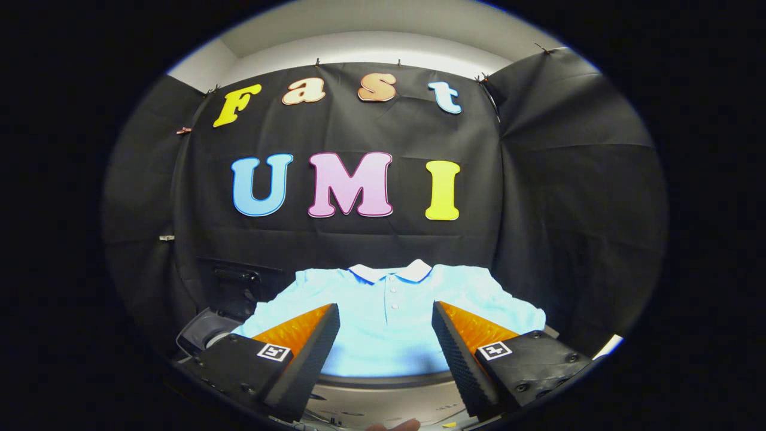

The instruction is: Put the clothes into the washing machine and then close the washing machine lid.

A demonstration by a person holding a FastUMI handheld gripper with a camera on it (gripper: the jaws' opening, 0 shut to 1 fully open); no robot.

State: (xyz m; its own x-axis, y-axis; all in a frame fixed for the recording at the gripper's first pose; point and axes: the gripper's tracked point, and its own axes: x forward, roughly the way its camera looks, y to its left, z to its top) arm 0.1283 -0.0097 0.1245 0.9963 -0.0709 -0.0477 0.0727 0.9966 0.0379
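A light blue polo shirt (389, 317) with a white collar lies spread flat, collar away from me, on top of the washing machine (389, 389). My gripper (386, 317) hovers over the shirt's lower half with its fingers wide apart and nothing between them. The shirt's body shows in the gap between the fingers, and its sleeves spread out past each finger. I cannot tell how high the fingers are above the cloth.
The machine's grey curved front rim (383, 382) runs under the shirt's hem. At the left, beside the shirt's sleeve, a dark hinged part and a grey rounded edge (203, 332) show. A fingertip of a person's hand (395, 425) shows just below the fingers.
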